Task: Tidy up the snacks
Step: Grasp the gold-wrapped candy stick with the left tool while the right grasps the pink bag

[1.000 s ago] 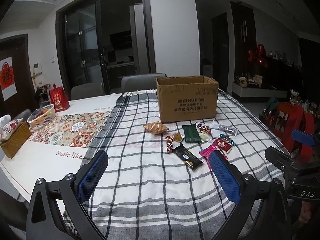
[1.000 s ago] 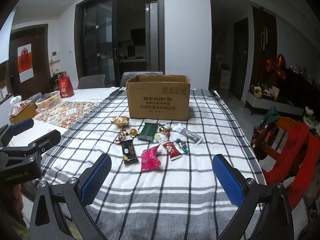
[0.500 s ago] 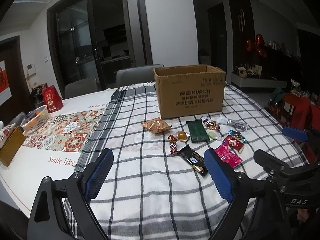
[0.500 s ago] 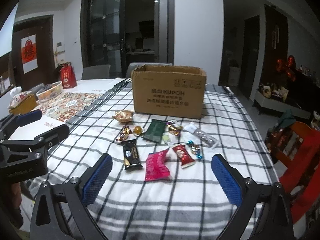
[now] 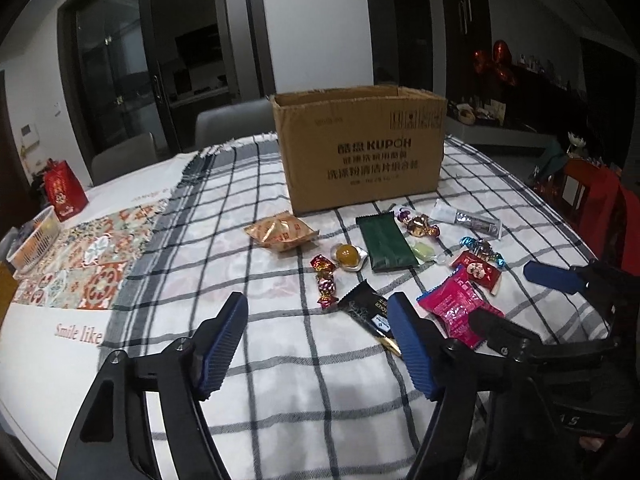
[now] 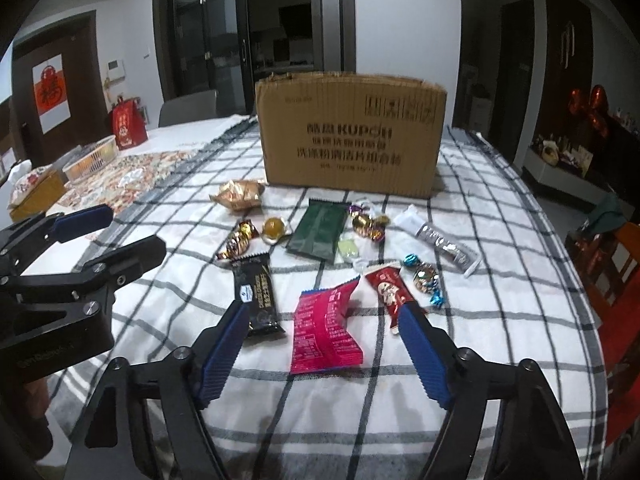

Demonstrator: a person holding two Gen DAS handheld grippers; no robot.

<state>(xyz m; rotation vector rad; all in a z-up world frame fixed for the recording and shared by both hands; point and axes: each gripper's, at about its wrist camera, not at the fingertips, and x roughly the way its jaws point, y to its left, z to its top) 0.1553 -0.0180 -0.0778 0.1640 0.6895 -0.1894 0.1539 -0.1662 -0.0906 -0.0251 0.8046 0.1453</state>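
Note:
An open cardboard box stands on a checked cloth. Several snacks lie in front of it: a pink packet, a black bar, a dark green packet, a red packet, an orange pack and wrapped candies. My left gripper is open and empty, just short of the black bar. My right gripper is open and empty, its jaws either side of the pink packet's near end.
A patterned runner, a small basket and a red gift bag lie to the left. A tissue box is at far left. A red chair stands at the table's right edge.
Both grippers have moved forward and lower toward the snacks. The snacks and box look larger and nearer. Nothing has been picked up.

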